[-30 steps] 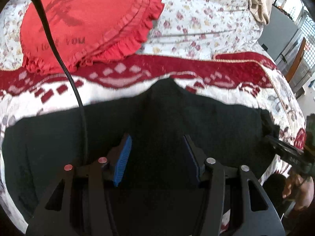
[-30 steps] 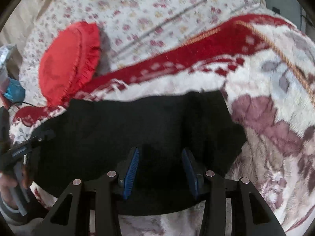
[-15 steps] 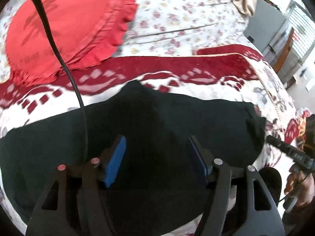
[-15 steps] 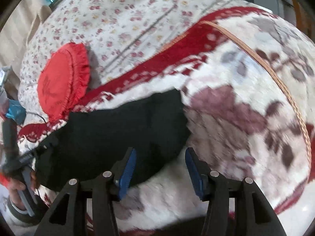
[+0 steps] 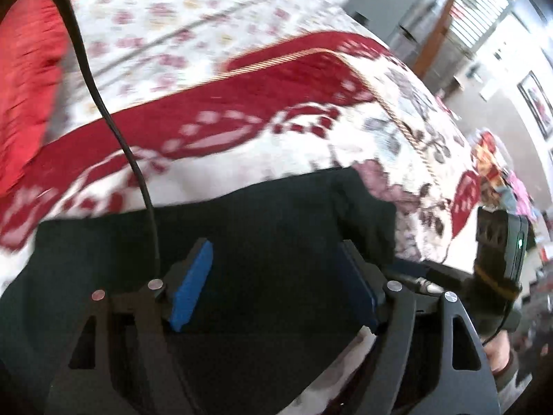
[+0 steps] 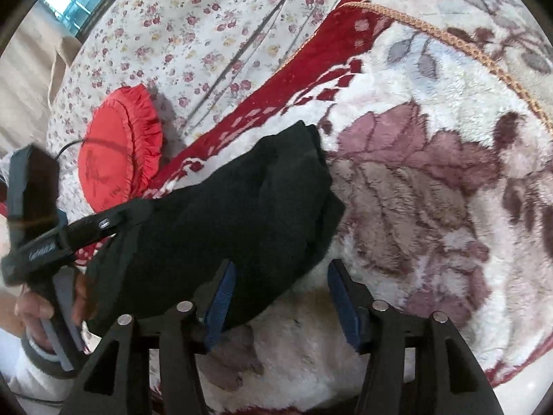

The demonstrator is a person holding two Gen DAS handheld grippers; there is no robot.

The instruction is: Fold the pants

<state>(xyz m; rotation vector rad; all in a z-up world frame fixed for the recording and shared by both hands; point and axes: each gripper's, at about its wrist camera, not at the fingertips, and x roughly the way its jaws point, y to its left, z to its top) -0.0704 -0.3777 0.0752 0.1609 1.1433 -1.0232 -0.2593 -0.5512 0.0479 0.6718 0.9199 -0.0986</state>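
Note:
The black pants (image 5: pixel 262 242) lie folded on a fleece blanket; in the right wrist view the pants (image 6: pixel 242 214) show as a thick folded bundle. My left gripper (image 5: pixel 273 280) is open and empty, its blue pads over the pants near their right end. My right gripper (image 6: pixel 281 301) is open and empty, just off the bundle's lower right edge, with its left pad at the cloth's edge and its right pad over bare blanket. The left gripper's body (image 6: pixel 62 235) shows at the left of the right wrist view.
The red and white floral blanket (image 6: pixel 432 173) covers the bed. A red frilled cushion (image 6: pixel 121 152) lies behind the pants on a flowered sheet (image 6: pixel 207 34). The other gripper's handle (image 5: pixel 497 259) is at the right edge; furniture stands beyond the bed.
Both grippers have swung to the right along the pants, still open. The right gripper has moved off the cloth toward the bundle's right end.

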